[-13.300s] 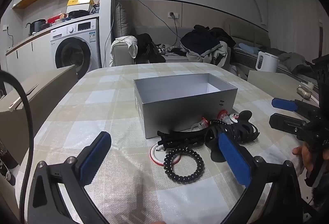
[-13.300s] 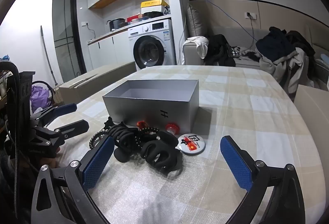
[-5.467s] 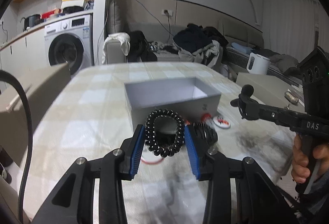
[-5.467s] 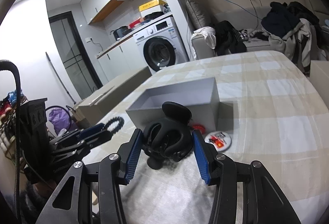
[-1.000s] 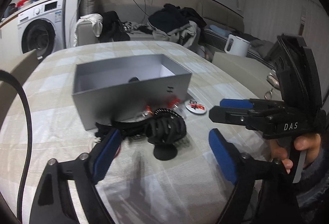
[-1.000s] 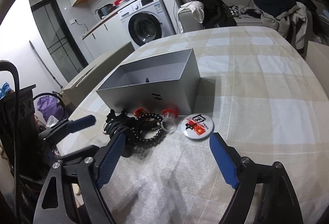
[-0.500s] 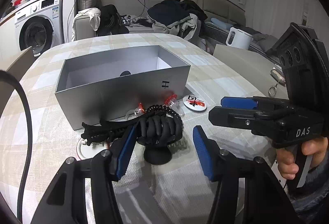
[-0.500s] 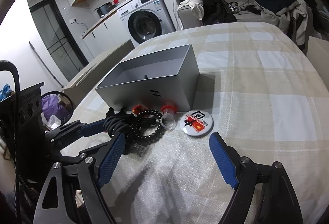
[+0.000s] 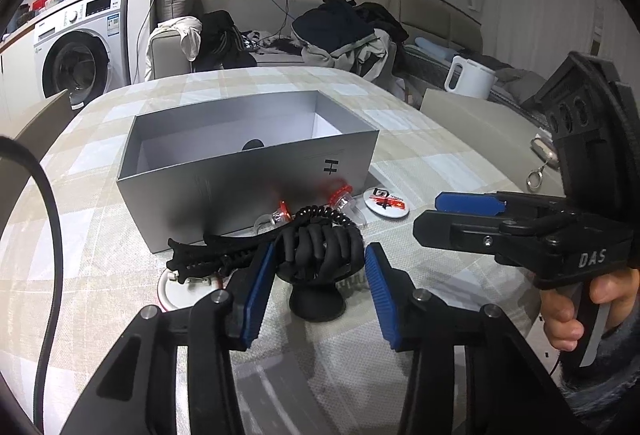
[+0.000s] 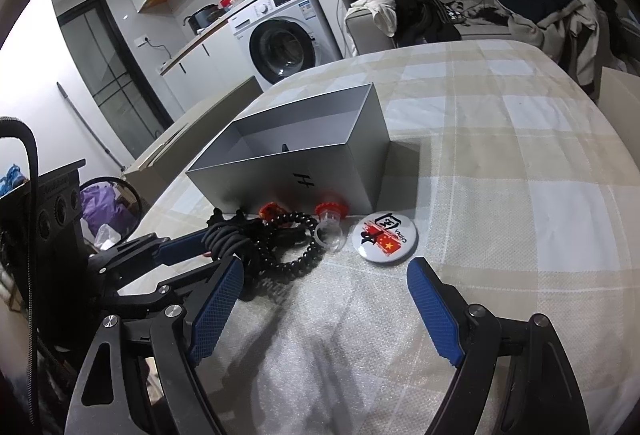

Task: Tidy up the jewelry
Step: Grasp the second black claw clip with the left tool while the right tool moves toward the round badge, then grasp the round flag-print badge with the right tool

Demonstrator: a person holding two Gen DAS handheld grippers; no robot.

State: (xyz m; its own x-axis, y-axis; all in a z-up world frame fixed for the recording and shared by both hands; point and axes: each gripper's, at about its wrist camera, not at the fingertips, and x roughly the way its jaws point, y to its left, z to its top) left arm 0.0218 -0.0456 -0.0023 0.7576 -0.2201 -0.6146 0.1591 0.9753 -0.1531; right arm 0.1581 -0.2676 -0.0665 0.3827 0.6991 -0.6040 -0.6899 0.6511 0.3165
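Left gripper [image 9: 320,275] is positioned around the black claw clip [image 9: 320,249], blue pads close on both sides; firm contact cannot be confirmed. Clip is seated on the table [image 9: 420,139] in front of the grey box [image 9: 248,171], beside the black coil bracelet [image 10: 294,247]. Right gripper [image 10: 324,307] is spread wide, nothing held, near the round badge [image 10: 385,238].

Left gripper [image 9: 320,287]: its blue pads sit on both sides of the black claw clip [image 9: 320,251], very close.
Right gripper [image 9: 460,213]: held in a hand [image 9: 588,307], off to the side.
Gray box [image 9: 248,171]: open on the checked table [image 9: 420,139], something dark inside.
Round badge [image 9: 385,200]: beside the box.
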